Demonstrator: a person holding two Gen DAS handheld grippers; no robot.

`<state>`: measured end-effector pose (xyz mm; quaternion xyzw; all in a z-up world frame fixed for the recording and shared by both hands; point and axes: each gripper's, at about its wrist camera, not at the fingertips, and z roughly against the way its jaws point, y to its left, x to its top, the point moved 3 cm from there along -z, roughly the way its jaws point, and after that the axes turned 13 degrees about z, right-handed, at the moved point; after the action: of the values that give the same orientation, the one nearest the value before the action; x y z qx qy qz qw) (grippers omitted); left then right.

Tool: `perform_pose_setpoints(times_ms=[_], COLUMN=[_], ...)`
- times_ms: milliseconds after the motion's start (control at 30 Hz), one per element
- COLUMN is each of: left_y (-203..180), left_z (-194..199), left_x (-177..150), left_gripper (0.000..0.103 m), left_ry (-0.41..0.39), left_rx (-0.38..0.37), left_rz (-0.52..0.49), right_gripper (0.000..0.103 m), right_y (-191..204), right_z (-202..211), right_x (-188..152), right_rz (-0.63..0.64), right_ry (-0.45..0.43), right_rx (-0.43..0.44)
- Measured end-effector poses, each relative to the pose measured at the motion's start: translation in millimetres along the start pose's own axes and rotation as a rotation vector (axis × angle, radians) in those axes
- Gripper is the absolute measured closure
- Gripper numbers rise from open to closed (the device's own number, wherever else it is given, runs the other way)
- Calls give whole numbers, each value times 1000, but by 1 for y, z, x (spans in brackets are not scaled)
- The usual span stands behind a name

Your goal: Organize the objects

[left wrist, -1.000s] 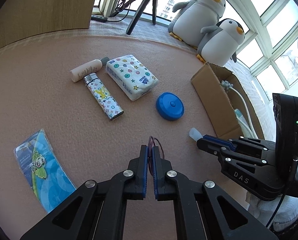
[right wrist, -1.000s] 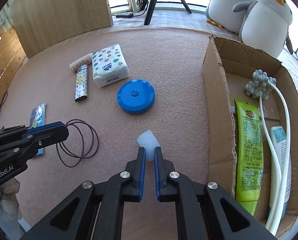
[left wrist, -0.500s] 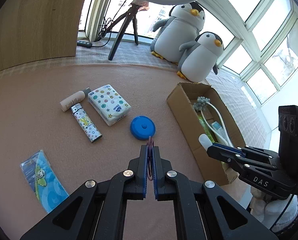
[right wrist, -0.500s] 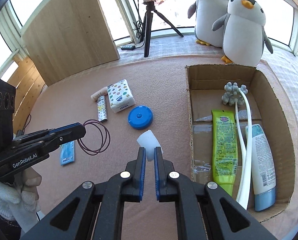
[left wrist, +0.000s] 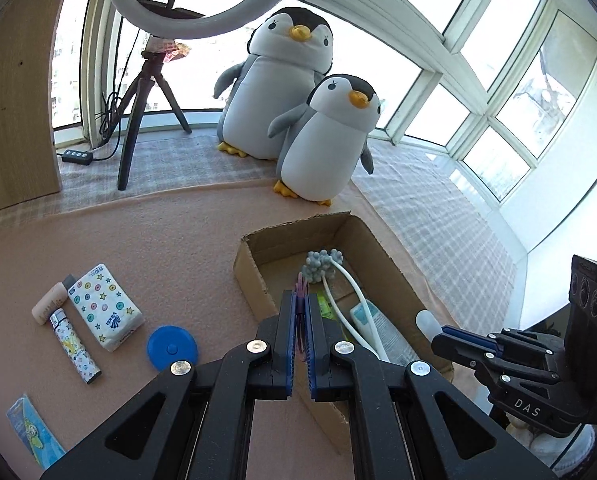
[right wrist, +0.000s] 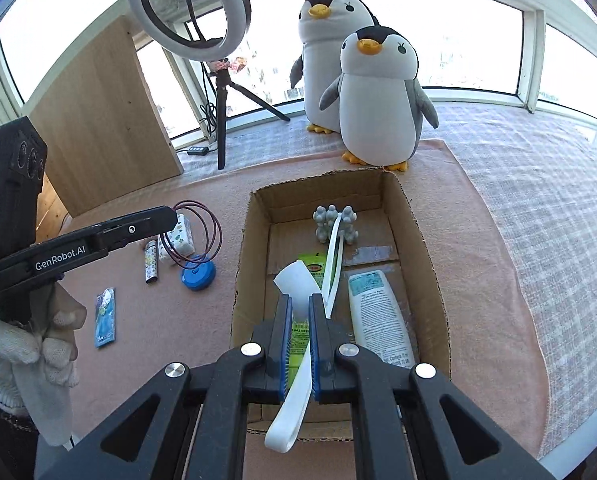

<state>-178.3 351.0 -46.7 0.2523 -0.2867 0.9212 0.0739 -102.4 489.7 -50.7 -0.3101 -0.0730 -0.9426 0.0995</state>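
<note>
- Cardboard box [right wrist: 418, 240]: the collecting container, open top up on the pink mat [right wrist: 478, 240]; every place below is given from it. It already holds a white tube [right wrist: 380, 316], a green tube [right wrist: 316, 270] and a white-handled massager [left wrist: 350, 284], laid lengthwise so they lie flat.
- Right gripper [right wrist: 299, 312]: held above the box's near end, jaws nearly closed and pinching a small translucent white cap [right wrist: 296, 280]. Judged reason: raised over the opening for a drop inside.
- Left gripper [left wrist: 298, 312]: held above the box's left wall, jaws pressed almost together on thin dark-red hair ties [right wrist: 202, 236] (the loops hang free, seen from the right wrist). Judged reason: carried toward the box for the same deposit.
- Tissue pack [left wrist: 104, 312]: on the mat, well left of the box, not yet collected.
- Lighter [left wrist: 74, 346], small bottle [left wrist: 50, 304] and blue sachet [left wrist: 34, 432]: on the mat, farther left.
- Blue round tin [left wrist: 172, 347]: on the mat, the nearest loose item to the box's left wall.
</note>
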Motion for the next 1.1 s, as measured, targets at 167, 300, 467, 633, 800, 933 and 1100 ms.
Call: perform_pose_setpoints(times_ms=[167,300,467,633,800,933,1100], left_y=[-22,-31,-29,-10,18,48,96], left_z=[-25,-36,-33,-25,-11,8,41], left_x=[5,4,1,-6,-20,-38,-62], left_gripper=[99,54,37,37,37,37,37], left_ry=[15,37,10,14,22,22,3], left_rx=[-4,-31,-2,17,34,62,125], left_rz=[-7,22,10,48,90,117,167], right_gripper=[95,73,48,46,43,43,43], right_y=[-18,-21,-19,-11,5,23,50], right_z=[-3,-2,-1,-6,-9,-16,-25], right_x=[-6,-5,-2,-3,-5,-6,-3], right_rz=[-19,-16,-1,-14,-17,-11,8], right_ry=[15,4,-16,-5,-8,2,0], right_rx=[11,30,18,57,116,154,194])
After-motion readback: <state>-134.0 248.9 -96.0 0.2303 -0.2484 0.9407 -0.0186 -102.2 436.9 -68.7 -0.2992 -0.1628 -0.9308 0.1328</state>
